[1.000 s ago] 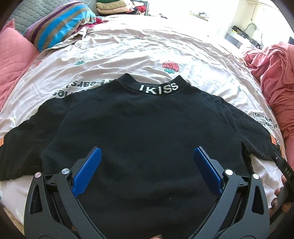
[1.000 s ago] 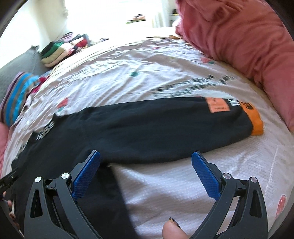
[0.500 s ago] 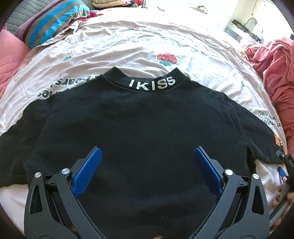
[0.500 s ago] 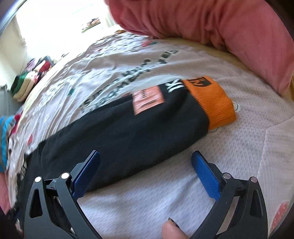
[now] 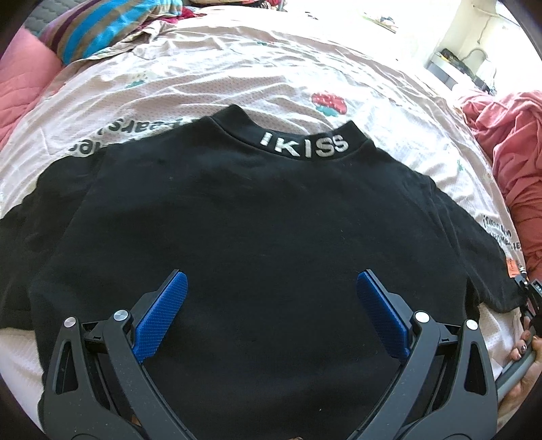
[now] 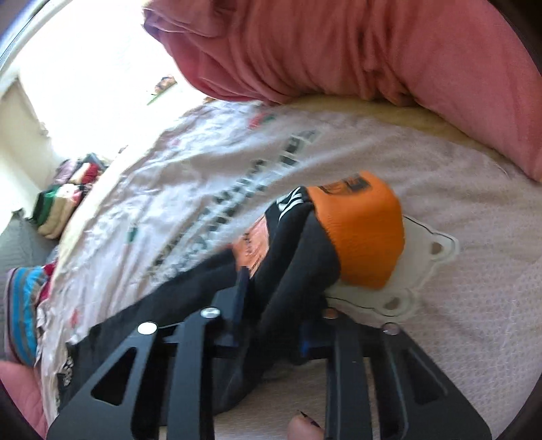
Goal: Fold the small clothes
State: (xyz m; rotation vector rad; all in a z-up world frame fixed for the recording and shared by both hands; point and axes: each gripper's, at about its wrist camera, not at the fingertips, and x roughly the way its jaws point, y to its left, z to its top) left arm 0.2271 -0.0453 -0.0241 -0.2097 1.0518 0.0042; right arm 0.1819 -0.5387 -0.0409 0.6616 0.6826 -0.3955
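A black sweatshirt (image 5: pixel 264 237) with "IKISS" on its collar (image 5: pixel 303 145) lies flat on the bed, collar away from me. My left gripper (image 5: pixel 271 304) is open and hovers over the lower body of the sweatshirt, empty. My right gripper (image 6: pixel 274 304) is shut on the sweatshirt's right sleeve (image 6: pixel 291 257), just behind the orange cuff (image 6: pixel 362 233). The sleeve is bunched between the jaws. The right gripper also shows at the far right edge of the left wrist view (image 5: pixel 528 294).
The bed has a pale printed sheet (image 5: pixel 237 78). A pink blanket (image 6: pixel 372 50) is heaped on the right. A striped pillow (image 5: pixel 111 27) and a pink pillow (image 5: pixel 20 84) lie at the far left. Folded clothes (image 6: pixel 64 206) are stacked at the far side.
My right gripper moved along the sleeve to its cuff end and closed on it. My left gripper stayed open over the sweatshirt body, shifting only slightly.
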